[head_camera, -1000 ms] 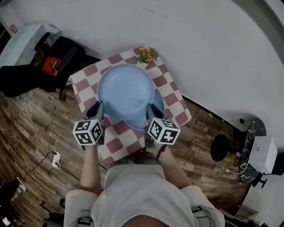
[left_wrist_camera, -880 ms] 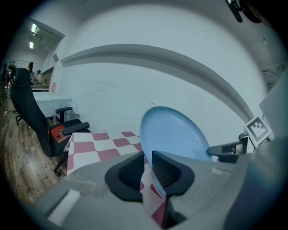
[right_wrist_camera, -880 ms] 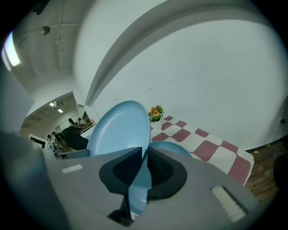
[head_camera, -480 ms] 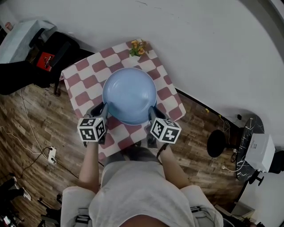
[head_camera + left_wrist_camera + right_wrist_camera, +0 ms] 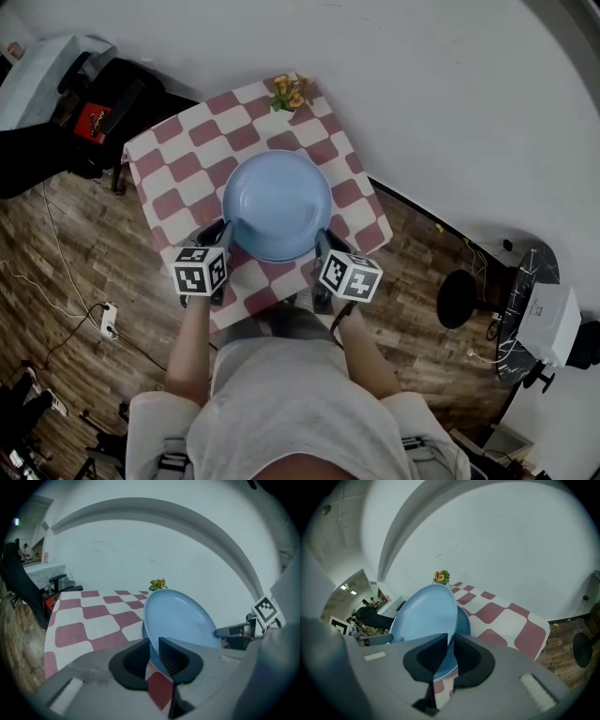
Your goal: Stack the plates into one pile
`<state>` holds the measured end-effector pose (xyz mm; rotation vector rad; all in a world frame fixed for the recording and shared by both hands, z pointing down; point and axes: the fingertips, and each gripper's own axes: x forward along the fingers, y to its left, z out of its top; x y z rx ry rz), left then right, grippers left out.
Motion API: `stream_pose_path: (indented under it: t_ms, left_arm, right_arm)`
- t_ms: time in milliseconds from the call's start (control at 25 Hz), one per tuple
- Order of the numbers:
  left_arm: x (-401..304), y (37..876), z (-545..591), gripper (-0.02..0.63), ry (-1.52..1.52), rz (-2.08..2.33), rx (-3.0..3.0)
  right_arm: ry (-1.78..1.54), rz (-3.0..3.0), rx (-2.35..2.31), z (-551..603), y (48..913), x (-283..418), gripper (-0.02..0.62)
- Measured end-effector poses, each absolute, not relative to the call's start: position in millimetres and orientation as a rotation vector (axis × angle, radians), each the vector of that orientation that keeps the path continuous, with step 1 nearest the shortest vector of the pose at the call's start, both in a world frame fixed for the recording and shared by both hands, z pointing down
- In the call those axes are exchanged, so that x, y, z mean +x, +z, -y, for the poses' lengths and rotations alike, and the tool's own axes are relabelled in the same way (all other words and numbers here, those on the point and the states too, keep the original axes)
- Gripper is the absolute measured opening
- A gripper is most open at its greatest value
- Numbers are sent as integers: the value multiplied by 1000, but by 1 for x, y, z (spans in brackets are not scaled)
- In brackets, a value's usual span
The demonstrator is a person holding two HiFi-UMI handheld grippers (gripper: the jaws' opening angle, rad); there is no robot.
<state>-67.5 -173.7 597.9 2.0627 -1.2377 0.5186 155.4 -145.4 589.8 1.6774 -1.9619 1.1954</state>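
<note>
Wood-plank floor [image 5: 66,272] on my left, white wall [image 5: 441,103] beyond.

Bench [image 5: 169,178] under a red-and-white checked cloth; its near edge is cut off by my arms.

Upper plate [image 5: 277,204]: light blue, round, over the near middle of the bench, held at two opposite rim points. Lower plate [image 5: 462,619]: darker blue, directly beneath. The head view hides it completely, and only a sliver of rim shows past the upper one in the gripper views. Can't tell whether the two touch.

Left tongs [image 5: 223,234]: jaws narrow, closed on the upper plate's left rim, which fills the gap between the pads; they are easing apart. Right tongs [image 5: 322,239]: jaws narrower, clamped on the right rim. The rim's edge inside each pair is hidden by the pads.

Marker cubes on the tongs: black-and-white squares only, no lettering.

Small orange flower ornament [image 5: 289,92] at the far bench corner, well apart from the plates.

Red item [image 5: 91,119] on dark furniture to the left has a pale label, too small to read.
</note>
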Motion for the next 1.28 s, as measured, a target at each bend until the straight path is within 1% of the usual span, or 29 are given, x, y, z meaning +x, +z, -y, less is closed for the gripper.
stream_pose_path:
  t_ms: [720, 1000, 1160, 1280]
  left_arm:
    - [-61, 631, 170, 80, 580, 1199, 1995]
    - [-61, 630, 172, 87, 587, 1211, 2020]
    - [-63, 628, 173, 89, 587, 1233, 2026]
    - [-65, 625, 173, 94, 584, 1252, 2025]
  right_arm:
    - [1255, 1845, 1611, 147, 629, 162, 48]
    - [1202, 1832, 1593, 148, 630, 162, 57]
    - [1155, 1842, 1559, 148, 629, 158, 76]
    - [1134, 1863, 1526, 148, 629, 154, 114]
